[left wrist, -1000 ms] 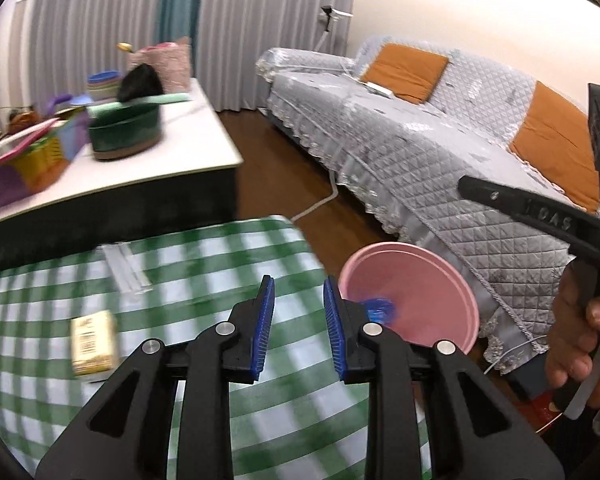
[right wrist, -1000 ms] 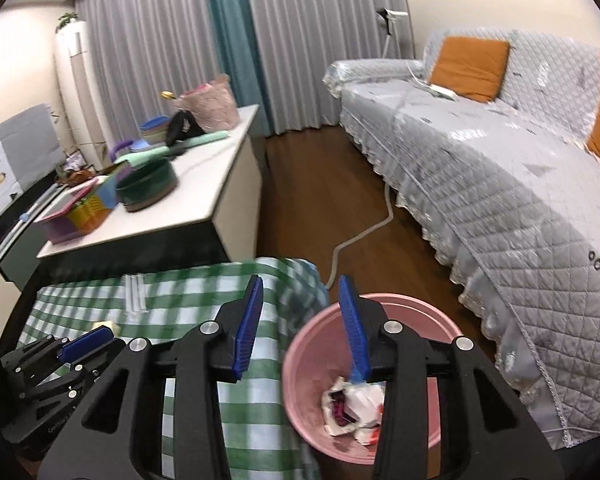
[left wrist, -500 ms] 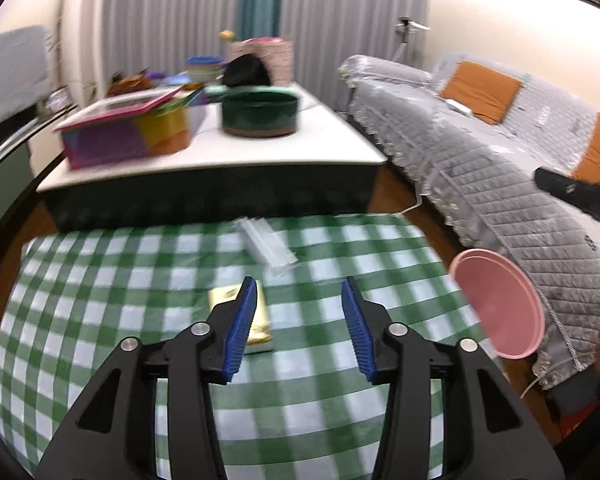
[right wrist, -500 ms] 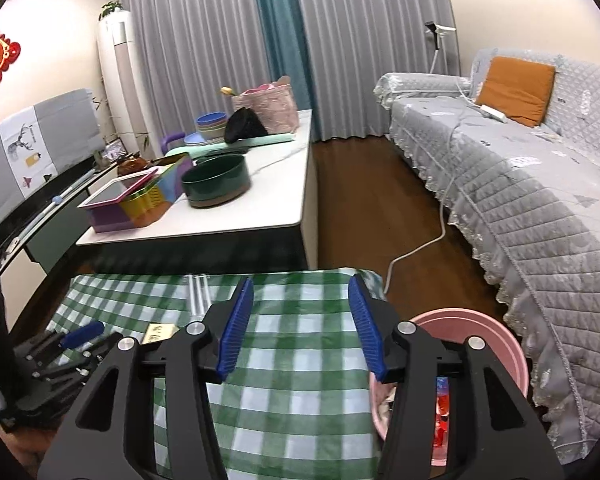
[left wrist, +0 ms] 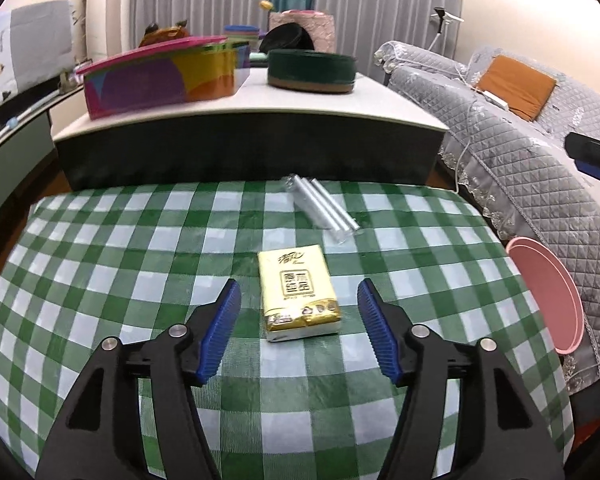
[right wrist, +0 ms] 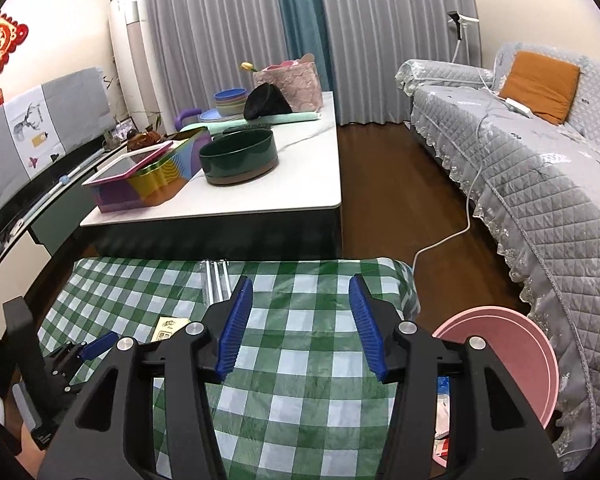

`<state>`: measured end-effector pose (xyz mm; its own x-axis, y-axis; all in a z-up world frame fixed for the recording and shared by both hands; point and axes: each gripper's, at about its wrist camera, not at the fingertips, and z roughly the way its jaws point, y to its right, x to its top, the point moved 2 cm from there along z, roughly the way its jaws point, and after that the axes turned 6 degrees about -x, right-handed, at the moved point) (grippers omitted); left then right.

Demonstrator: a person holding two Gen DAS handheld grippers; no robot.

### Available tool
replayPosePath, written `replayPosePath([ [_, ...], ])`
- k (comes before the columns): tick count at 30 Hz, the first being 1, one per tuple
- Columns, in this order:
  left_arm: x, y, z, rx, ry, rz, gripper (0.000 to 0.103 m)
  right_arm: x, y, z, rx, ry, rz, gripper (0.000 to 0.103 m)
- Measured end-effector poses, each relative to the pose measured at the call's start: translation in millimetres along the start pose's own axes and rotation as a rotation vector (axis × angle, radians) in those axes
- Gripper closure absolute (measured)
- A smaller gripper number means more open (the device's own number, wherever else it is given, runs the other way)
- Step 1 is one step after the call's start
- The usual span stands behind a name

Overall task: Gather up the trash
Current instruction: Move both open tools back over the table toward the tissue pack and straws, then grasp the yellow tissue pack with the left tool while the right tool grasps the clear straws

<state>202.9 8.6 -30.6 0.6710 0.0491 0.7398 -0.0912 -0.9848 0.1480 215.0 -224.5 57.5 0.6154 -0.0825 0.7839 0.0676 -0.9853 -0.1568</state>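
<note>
A yellow tissue pack [left wrist: 296,294] lies on the green checked tablecloth [left wrist: 148,264], with a clear packet of straws [left wrist: 324,210] just beyond it. My left gripper [left wrist: 300,334] hovers over the near end of the pack; its jaws are opening and the pads do not touch it. My right gripper [right wrist: 300,322] is open and holds nothing above the cloth's right part. The pink trash bin [right wrist: 512,360] stands off the table's right side with scraps inside. In the right wrist view, the pack [right wrist: 171,328] and straws [right wrist: 217,282] peek out left of the fingers.
A white coffee table [right wrist: 260,196] behind carries a green bowl [right wrist: 239,160], a colourful box [right wrist: 148,182] and stacked dishes. A grey quilted sofa [right wrist: 540,168] runs along the right. A white cable [right wrist: 452,236] crosses the wood floor.
Both grippers swung left from over the pink bin to over the checked table. The left jaws widened and now straddle the tissue pack. The right jaws widened a little.
</note>
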Motion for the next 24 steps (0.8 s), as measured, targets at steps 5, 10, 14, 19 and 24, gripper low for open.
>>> replayPosePath([
  [5, -5.7, -11.0, 14.5, 0.007, -0.019, -0.043, 0.032, -1.8, -4.5, 13.0, 0.011, -0.014, 0.0, 0.055],
  [10, -9.6, -14.6, 26.7, -0.001, -0.038, -0.071, 0.031, -7.4, -12.9, 29.4, 0.039, -0.044, -0.001, 0.056],
  [14, -11.1, -10.4, 33.5, -0.017, -0.05, -0.07, 0.031, -11.5, -19.1, 39.9, 0.052, -0.063, -0.001, 0.056],
  [19, -13.3, -4.6, 42.7, -0.008, -0.083, -0.057, 0.031, -16.9, -24.1, 53.2, 0.069, -0.091, 0.001, 0.056],
  [24, -12.5, -4.3, 45.8, 0.01, -0.108, -0.056, 0.05, -24.0, -31.3, 70.8, 0.098, -0.12, 0.008, 0.06],
])
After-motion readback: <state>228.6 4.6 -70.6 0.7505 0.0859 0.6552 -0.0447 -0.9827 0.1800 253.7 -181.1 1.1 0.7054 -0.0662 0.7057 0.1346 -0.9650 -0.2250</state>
